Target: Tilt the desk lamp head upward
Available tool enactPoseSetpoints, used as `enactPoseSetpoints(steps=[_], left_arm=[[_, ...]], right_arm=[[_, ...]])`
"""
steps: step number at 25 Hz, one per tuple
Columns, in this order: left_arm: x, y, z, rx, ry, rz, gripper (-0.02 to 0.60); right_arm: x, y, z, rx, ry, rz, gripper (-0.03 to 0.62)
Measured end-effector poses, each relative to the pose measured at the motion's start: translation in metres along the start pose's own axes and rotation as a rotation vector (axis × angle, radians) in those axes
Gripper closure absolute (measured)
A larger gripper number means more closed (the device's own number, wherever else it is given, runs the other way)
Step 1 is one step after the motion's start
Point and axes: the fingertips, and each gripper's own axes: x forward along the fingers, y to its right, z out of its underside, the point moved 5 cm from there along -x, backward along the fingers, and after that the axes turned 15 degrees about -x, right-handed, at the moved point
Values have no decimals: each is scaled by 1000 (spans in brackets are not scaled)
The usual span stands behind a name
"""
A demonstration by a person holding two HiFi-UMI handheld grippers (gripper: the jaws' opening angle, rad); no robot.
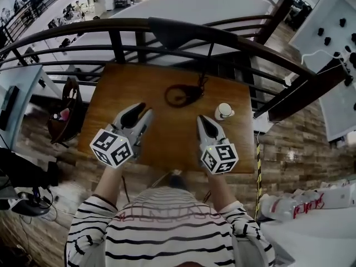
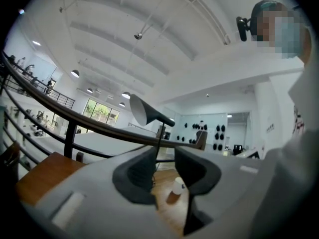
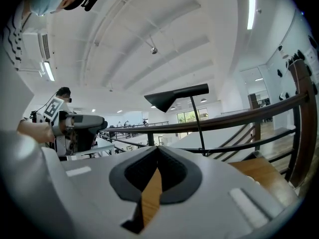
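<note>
1. Up at the top centre of the head view, the desk lamp head (image 1: 181, 33) hangs dark over the far edge of the wooden worktop (image 1: 167, 141). It overlaps the curved railing (image 1: 83, 31), and its thin pole drops to a ring base (image 1: 181, 95) on the worktop's far middle.
2. The left gripper (image 1: 142, 111) sits lower left of that base, well apart from the lamp. Its jaws are spread with nothing between them. In the left gripper view the gap (image 2: 164, 154) frames only the distant pole and a small white container (image 2: 178, 185).
3. The right gripper (image 1: 202, 119) sits lower right of the base, jaws pressed together on nothing. In its own view (image 3: 158, 151) a sliver of wood shows below the tips, and the lamp head (image 3: 172, 97) stands at upper centre.
4. Bare wood lies open between both grippers and the base. The worktop's near edge runs just below the marker cubes.
5. The small white container (image 1: 223, 111) stands right of the base, near the right gripper's tip. It is the only loose thing on the wood.
6. The railing hugs the far edge, with another dark rail at the right, crowding the space behind the lamp.
7. Off the worktop, a white board with black knobs (image 1: 334, 32) fills the upper right. A yellow-and-black strip (image 1: 257, 166) runs down past the right edge.
</note>
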Motion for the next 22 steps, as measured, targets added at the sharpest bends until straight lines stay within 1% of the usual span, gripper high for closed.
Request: enactPoseSetpoints(steps=[3,6,7,13,22], left_arm=[[-18,5,17,-1,-21,-6,510],[-35,3,30,-13,-21,-11,568],[-40,3,34,-16,-22,-14,578],[-65,5,55,-21,-46,-44,578],[-99,-7,87,-54,-95,-102,580]], right_arm=[[-18,-15,2,6,-1,0,594],[-28,-30,5,11,-2,3,594],[-32,-34,7,13,-3,4,594],[-48,-57,14,33,-15,8,594],[-52,-91,32,57,-61,-9,594]])
